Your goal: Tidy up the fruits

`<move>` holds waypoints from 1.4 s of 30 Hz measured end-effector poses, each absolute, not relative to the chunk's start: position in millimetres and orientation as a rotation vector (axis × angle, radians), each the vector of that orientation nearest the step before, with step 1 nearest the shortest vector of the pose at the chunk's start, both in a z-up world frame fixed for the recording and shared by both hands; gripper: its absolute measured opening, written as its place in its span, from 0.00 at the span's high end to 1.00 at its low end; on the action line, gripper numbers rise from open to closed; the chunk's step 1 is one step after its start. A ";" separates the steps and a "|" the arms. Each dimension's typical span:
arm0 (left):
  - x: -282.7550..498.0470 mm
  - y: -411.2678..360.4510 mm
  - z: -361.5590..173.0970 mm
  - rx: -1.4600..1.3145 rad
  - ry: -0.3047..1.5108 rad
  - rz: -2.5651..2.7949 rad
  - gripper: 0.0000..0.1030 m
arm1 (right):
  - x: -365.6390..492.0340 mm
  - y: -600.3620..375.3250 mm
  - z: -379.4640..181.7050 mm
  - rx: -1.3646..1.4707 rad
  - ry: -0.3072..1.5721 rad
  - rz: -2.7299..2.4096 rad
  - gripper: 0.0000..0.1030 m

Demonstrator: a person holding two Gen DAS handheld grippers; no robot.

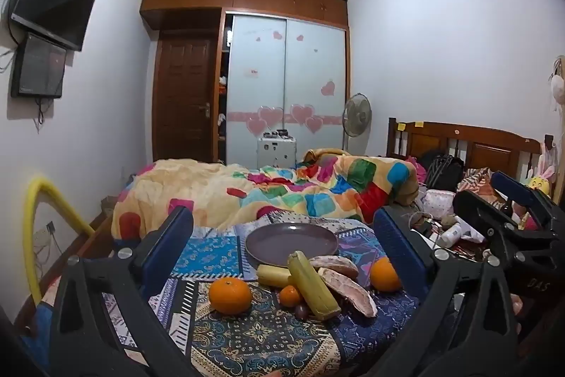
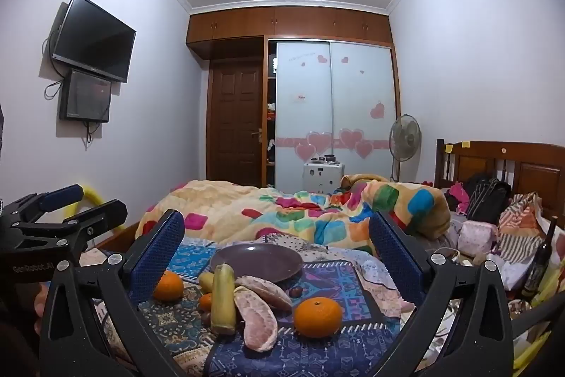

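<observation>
Fruit near one purple plate (image 2: 257,262): three oranges (image 2: 317,317), two sugarcane pieces (image 2: 223,299), two pomelo wedges (image 2: 256,318). Left gripper (image 1: 282,235) and right gripper (image 2: 277,239) wide apart, holding nothing.

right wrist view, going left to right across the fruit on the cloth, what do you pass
left orange → small orange → sugarcane piece → near pomelo segment → right orange
</observation>
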State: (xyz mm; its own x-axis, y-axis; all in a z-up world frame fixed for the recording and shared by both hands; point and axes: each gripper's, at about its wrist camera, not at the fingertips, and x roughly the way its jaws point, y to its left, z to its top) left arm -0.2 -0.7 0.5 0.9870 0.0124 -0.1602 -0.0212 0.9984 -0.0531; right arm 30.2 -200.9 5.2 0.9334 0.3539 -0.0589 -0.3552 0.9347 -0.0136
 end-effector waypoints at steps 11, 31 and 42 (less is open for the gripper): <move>-2.6 -0.3 1.5 -0.052 0.138 0.025 0.00 | 33.9 -205.7 8.5 -0.017 0.058 0.368 0.00; -5.0 0.8 4.6 -0.046 0.132 0.039 0.00 | 25.4 -200.9 4.8 -0.014 0.046 0.378 0.00; -8.2 -7.2 3.9 -0.024 0.117 0.034 0.00 | 24.0 -200.8 6.8 -0.010 0.047 0.377 0.00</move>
State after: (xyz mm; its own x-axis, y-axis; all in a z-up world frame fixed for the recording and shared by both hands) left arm -8.2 -7.2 3.9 0.9925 0.0328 -0.1174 -0.0356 0.9991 -0.0215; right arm 24.0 -200.8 6.8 0.9285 0.3681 -0.0478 -0.3686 0.9296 -0.0009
